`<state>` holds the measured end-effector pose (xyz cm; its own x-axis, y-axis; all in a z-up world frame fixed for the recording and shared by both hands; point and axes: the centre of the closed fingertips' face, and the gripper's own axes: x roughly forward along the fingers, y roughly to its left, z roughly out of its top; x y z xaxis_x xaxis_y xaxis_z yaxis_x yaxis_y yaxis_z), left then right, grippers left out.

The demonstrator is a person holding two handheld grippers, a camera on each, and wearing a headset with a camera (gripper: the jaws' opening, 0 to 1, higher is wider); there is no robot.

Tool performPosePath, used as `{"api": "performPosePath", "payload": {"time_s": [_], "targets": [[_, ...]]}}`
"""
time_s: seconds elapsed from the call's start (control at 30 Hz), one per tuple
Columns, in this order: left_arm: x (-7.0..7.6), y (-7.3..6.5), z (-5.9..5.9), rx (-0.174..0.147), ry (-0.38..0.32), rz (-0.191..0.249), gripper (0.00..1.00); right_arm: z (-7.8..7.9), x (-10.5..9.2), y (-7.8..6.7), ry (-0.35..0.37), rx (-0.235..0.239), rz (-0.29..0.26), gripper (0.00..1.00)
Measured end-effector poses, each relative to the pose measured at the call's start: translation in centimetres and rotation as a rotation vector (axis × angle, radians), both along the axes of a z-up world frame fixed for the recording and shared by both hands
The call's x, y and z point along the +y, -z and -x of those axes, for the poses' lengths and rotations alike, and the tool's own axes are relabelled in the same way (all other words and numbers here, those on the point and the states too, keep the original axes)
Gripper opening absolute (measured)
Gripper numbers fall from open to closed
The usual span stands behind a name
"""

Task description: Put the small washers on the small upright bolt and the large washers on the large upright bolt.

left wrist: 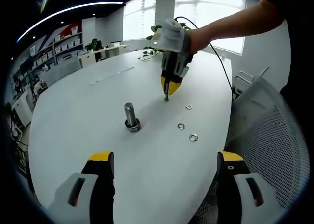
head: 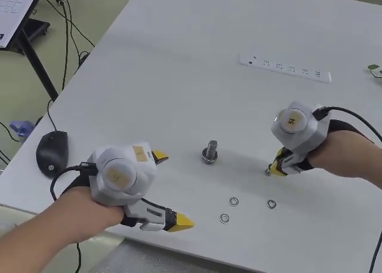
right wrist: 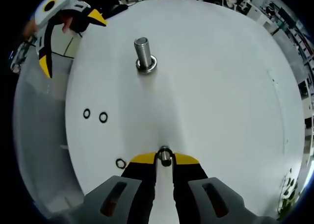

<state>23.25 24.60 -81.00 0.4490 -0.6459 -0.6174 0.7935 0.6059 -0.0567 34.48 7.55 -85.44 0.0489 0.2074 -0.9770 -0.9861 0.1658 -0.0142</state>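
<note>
The large bolt [head: 209, 152] stands upright mid-table with a washer around its base; it also rises in the left gripper view [left wrist: 131, 117] and the right gripper view [right wrist: 143, 55]. My right gripper [head: 276, 168] points down at the table, shut on the small bolt [right wrist: 165, 156], which stands upright on the surface [left wrist: 167, 94]. Three small washers [head: 233, 201] [head: 224, 218] [head: 271, 204] lie flat near the front edge, between the two grippers. My left gripper [head: 171, 189] hovers open at the front left, nothing between its jaws [left wrist: 165, 158].
A white power strip [head: 285, 68] lies at the back right. A black mouse [head: 51, 152] sits near the left edge. A laptop [head: 12, 10] stands on a side stand at far left. A mesh chair [left wrist: 265, 136] is beside the table's front edge.
</note>
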Motion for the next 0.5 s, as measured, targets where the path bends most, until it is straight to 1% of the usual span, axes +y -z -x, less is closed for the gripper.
{"api": "performPosePath", "payload": {"time_s": [0.2,0.27,0.43,0.5], "targets": [[0.1,0.2,0.0,0.006,-0.005,0.001,0.86,0.2,0.1,0.8,-0.009,0.011,0.017,0.13],[0.1,0.2,0.1,0.009,-0.001,-0.001,0.85,0.1,0.0,1.0,-0.029,0.001,0.034,0.13],[0.2,0.5,0.2,0.015,0.003,-0.006,0.84,0.0,-0.1,1.7,-0.033,0.004,0.038,0.13],[0.2,0.5,0.2,0.017,0.002,-0.004,0.84,0.0,-0.2,1.8,-0.037,0.005,0.044,0.13]]}}
